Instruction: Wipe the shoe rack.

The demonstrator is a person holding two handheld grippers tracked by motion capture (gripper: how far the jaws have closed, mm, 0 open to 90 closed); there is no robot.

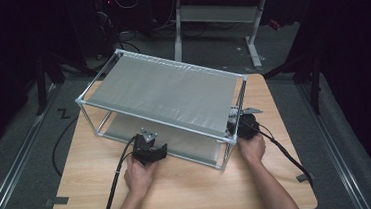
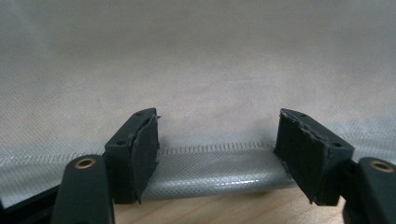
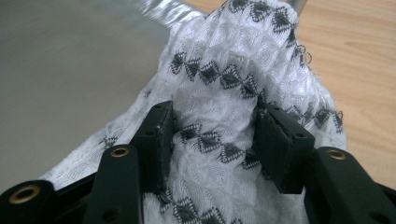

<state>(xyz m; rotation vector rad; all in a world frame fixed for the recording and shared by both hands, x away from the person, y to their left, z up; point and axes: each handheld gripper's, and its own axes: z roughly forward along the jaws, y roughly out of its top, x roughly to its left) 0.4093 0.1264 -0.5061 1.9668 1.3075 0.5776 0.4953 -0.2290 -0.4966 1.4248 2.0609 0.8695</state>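
A metal-framed rack (image 1: pixel 85 100) with two grey fabric shelves stands on the wooden table (image 1: pixel 190 189). My left gripper (image 1: pixel 148 138) sits at the front edge of the lower shelf (image 2: pixel 196 70). It is open (image 2: pixel 217 135), with its jaws on either side of the shelf's stitched front hem (image 2: pixel 215 175) and nothing pinched. My right gripper (image 1: pixel 239 123) is at the rack's right end. There it is shut (image 3: pixel 212 126) on a bunched white cloth (image 3: pixel 233 56) with black diamond patterns, which rises in a peak above the jaws. A bit of this cloth (image 1: pixel 233 117) shows by the rack's right post.
The rack covers the back half of the table; bare wood lies in front of it and to its right (image 3: pixel 364 56). A cable (image 1: pixel 114 185) trails from each gripper toward the table's near edge. Beyond the table, a desk frame (image 1: pixel 216 17) stands on the grey floor.
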